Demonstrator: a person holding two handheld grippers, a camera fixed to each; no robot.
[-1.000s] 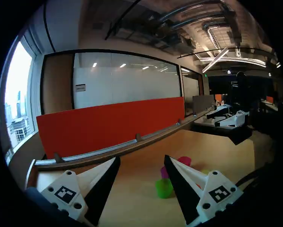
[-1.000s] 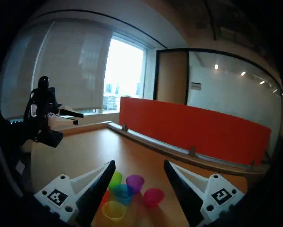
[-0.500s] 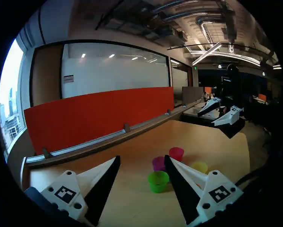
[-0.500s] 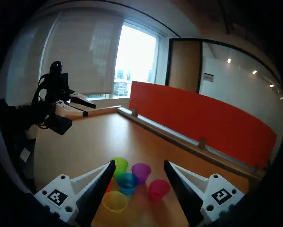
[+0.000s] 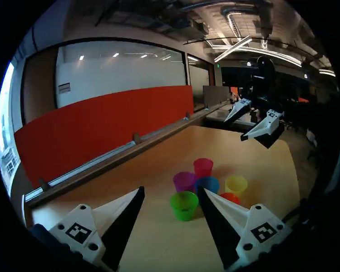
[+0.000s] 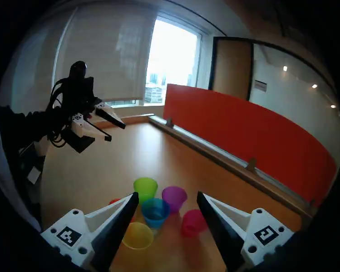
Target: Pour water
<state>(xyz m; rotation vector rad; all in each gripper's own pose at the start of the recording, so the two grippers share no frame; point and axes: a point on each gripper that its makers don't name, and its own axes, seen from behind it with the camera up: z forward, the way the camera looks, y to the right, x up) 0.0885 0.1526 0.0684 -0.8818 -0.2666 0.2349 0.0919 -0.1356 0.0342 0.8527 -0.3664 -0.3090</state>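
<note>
Six small translucent plastic cups stand upright in a tight cluster, just ahead of and below the left gripper (image 5: 170,190). Its two white-and-black fingers are spread wide and hold nothing.

The green plastic cup (image 5: 184,205) is nearest, between the fingertips. The purple plastic cup (image 5: 184,181) is just behind it, and the pink plastic cup (image 5: 203,167) is farthest. The blue plastic cup (image 5: 209,183), the yellow plastic cup (image 5: 236,185) and the partly hidden red plastic cup (image 5: 229,197) lie beyond the gripper's right-hand finger.

The right gripper (image 6: 167,195) is also spread open and empty. It hovers over the same cluster from the opposite side, with the blue cup between its fingertips.

The main risk, as I judge it, is the crowding. The cups touch or nearly touch, so a finger lowered around one would likely nudge its neighbour. Cups this light could tip, slide or spill. A loose or off-centre pinch could also squash a thin wall or drop the cup mid-pour, and the small mouths leave little room for a stray stream.

On contents, the cup interiors are too small and dim to tell whether any holds water. No cup holds anything solid that can be made out.

All six rest on a light wooden tabletop (image 5: 242,154). Beyond both grippers, a long orange divider panel (image 5: 101,118) runs along the table's far edge.
</note>
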